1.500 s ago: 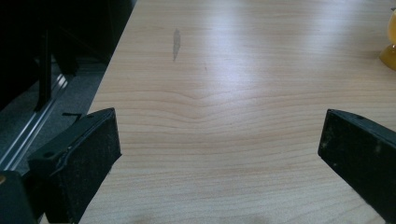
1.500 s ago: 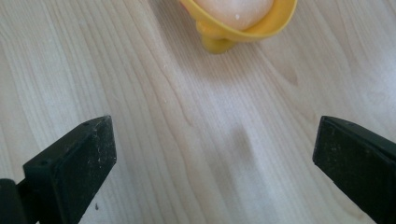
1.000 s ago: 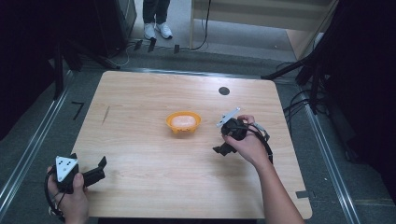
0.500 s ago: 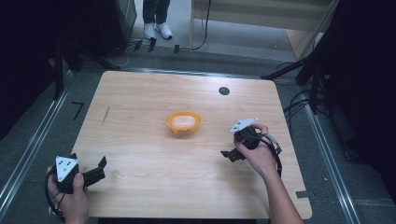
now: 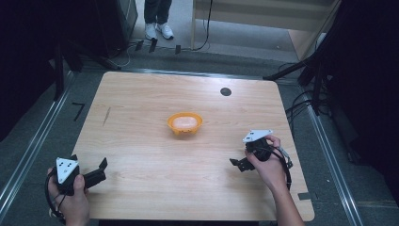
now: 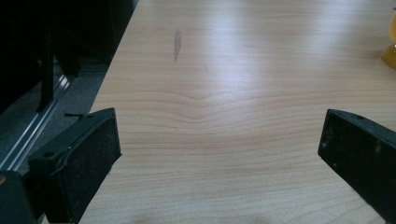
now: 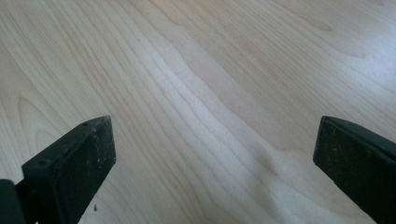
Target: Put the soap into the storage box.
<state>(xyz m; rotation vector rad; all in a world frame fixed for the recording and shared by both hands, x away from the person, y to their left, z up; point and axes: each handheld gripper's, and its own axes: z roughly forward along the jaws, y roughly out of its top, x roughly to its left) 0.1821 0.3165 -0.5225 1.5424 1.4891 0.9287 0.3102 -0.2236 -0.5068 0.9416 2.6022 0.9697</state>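
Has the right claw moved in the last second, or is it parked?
Yes. The right claw has drawn back from beside the orange bowl toward the person's edge of the table. The bowl has stayed put.

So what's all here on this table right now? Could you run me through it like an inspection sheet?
Surface: wooden table, a grey streak and a dark round spot on it.
Job's things: orange bowl mid-table, something pale inside.
Clutter: nothing seen.
Grippers: left gripper at the near left corner, jaws apart; right gripper near the right edge, jaws apart; both hold nothing.
Cables: one trails from each gripper; more lie on the floor at right.
Surroundings: a person's white shoes beyond the table.
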